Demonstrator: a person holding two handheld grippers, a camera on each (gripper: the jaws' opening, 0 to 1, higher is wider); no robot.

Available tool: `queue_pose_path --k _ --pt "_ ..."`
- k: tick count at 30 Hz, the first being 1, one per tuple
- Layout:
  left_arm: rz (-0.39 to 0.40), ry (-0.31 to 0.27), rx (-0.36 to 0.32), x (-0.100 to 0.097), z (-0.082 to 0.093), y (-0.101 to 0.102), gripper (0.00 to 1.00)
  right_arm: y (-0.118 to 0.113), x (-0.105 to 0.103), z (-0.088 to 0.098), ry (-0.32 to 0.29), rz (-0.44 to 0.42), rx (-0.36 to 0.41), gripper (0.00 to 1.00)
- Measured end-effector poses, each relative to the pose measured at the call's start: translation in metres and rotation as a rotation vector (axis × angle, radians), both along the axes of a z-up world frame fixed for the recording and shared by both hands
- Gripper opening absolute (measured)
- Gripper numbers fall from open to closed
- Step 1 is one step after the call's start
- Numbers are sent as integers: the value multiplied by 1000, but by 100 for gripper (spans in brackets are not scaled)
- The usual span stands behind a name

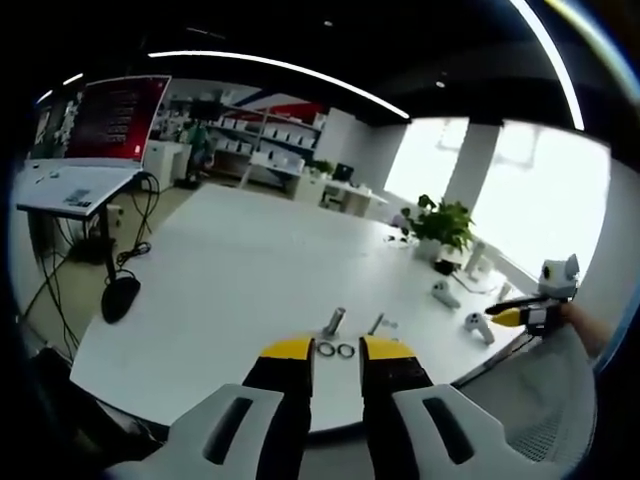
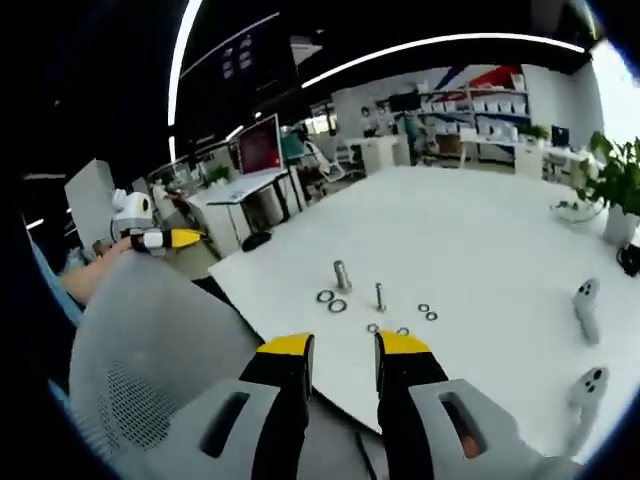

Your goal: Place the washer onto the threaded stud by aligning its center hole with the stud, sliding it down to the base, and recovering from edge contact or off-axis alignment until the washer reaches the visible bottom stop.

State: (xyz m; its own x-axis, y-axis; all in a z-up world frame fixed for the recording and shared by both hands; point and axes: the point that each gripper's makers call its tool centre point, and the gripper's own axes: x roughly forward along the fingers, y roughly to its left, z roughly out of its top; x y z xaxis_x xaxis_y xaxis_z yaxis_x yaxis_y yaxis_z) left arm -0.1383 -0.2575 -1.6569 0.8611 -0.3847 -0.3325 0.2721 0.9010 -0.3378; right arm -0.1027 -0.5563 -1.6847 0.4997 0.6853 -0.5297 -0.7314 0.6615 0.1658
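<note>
Both grippers, left [image 1: 337,349] and right [image 2: 345,345], hover with jaws open and empty; the thin washers [image 2: 331,301] on the counter [image 2: 480,230] could slip or catch off-axis on the stud [image 2: 380,297].

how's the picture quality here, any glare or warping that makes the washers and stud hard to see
Left gripper view: the windows blow out to white, and the washers sit small and soft beside the stud. Right gripper view: light is more even, the white table is bright, the washers read as clearer rings; fisheye bends the ceiling light strips in both.
</note>
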Motion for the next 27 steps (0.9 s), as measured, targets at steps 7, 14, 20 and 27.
queue_pose_path --k 7,14,20,27 --pt "7 -5 -2 0 1 0 17 15 16 -53 96 232 -201 26" --pt "9 -21 -15 0 4 0 18 25 26 -99 174 353 -378 26" --pt "12 -35 -25 1 6 0 18 16 49 -142 246 409 -571 23" --pt "19 -46 -33 2 8 2 19 15 50 -165 279 510 -696 21"
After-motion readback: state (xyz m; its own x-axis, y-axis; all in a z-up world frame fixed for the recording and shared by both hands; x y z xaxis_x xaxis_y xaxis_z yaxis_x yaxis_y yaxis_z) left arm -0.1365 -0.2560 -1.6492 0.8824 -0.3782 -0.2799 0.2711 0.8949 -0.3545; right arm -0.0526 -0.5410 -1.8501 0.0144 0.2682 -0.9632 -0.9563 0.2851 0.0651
